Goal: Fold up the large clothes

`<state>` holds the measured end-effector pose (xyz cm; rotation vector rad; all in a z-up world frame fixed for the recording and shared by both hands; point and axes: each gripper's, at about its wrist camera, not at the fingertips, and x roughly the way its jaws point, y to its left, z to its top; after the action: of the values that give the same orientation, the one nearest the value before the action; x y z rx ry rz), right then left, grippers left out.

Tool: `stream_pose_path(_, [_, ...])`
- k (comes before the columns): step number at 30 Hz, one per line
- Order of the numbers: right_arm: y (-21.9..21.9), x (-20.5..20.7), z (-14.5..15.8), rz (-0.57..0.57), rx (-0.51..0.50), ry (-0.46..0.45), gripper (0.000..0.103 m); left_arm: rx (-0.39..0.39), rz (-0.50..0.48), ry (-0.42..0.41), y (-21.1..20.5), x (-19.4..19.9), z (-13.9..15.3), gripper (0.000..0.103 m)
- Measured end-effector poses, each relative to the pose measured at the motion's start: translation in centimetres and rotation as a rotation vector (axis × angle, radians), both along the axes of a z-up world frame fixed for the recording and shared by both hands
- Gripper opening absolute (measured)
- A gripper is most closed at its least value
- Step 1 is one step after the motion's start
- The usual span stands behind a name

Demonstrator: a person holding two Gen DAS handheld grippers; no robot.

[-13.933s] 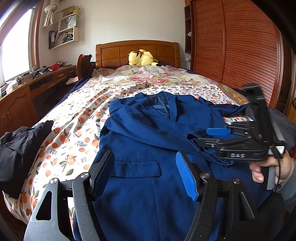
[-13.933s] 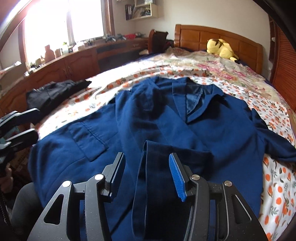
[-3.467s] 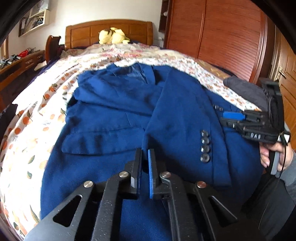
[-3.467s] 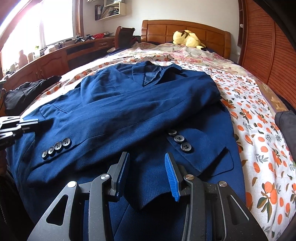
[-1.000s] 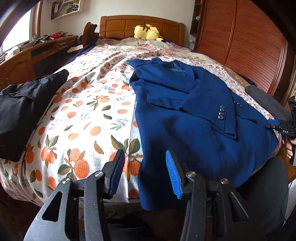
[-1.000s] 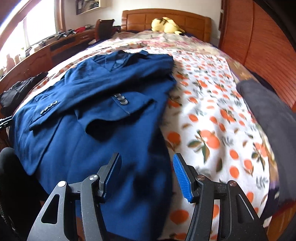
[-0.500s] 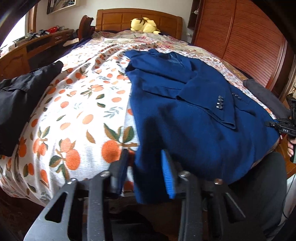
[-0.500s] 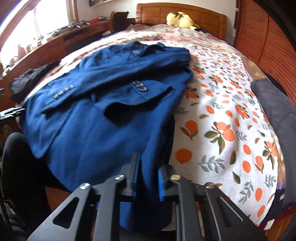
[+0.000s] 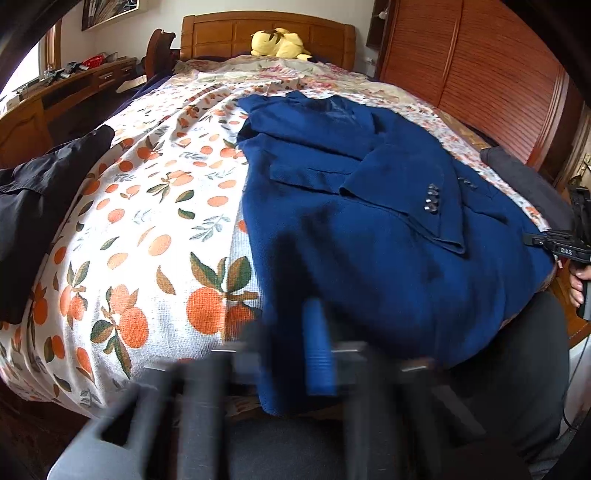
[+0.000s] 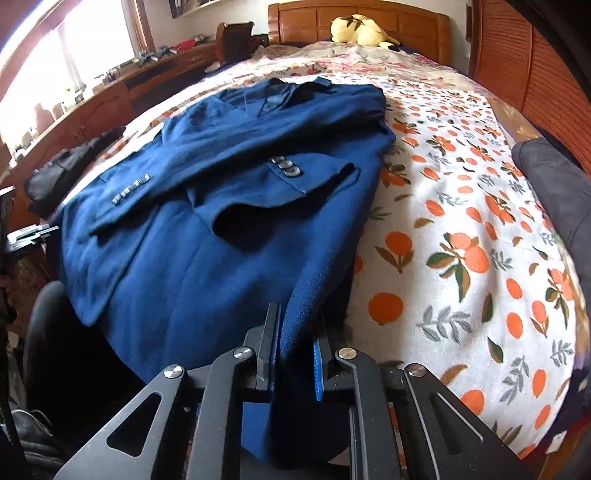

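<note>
Left wrist view: left gripper [image 9: 291, 347] is motion-blurred, jaws pinched tight on the near left hem corner of the dark blue woven blazer [image 9: 369, 221]. Blazer lies face up on the orange-print white bedsheet [image 9: 147, 221], collar toward the wooden headboard [image 9: 266, 33], both sleeves folded across the chest, cuff buttons [image 9: 431, 199] on top. Hem hangs over the bed's near edge. Black garment [image 9: 33, 206] bunched at the left edge of the bed, well apart from the blazer. Yellow plush toy [image 9: 280, 42] by the headboard. Right gripper [image 9: 561, 245] shows at the far right, at the blazer's other hem corner.

Right wrist view: right gripper [image 10: 295, 350] narrow, clamped on a ridge of blazer [image 10: 221, 221] fabric at the near right hem corner; cloth bunches between the blue pads [image 10: 317, 354]. Dark grey garment [image 10: 554, 184] lies on the sheet [image 10: 461, 221] at right, apart from the blazer.
</note>
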<state>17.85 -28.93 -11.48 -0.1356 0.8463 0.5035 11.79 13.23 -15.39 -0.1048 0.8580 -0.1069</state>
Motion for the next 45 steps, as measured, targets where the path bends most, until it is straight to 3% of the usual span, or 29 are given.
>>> stream_pose_path(5, [-0.5, -1.0, 3.2, 0.013, 0.090, -0.084, 0.003, -0.004, 0.014, -0.078, -0.4, -1.3, 3.3, 0.003])
stream_pose_path(12, [-2.3, -3.7, 10.5, 0.011, 0.202, -0.223, 0.003, 0.005, -0.016, -0.221, -2.9, -2.9, 11.2, 0.003])
stream_pose_path(19, [-4.7, -9.3, 16.6, 0.056, 0.218, -0.359, 0.003, 0.027, -0.038, -0.359, -4.2, -5.2, 18.5, 0.003])
stream_pose_path(29, [-10.9, -17.4, 21.8, 0.069, 0.325, -0.513, 0.003, 0.023, -0.030, -0.517, -3.6, -8.9, 27.2, 0.003])
stream_pose_path(34, [-12.5, -18.4, 20.8, 0.030, 0.318, -0.543, 0.003, 0.054, -0.011, -0.528, -3.3, -7.8, 27.8, 0.003])
stream_pose_path(45, [-10.4, -14.9, 15.7, -0.024, 0.180, -0.450, 0.003, 0.072, 0.007, -0.415, -4.1, -2.1, 22.9, 0.003])
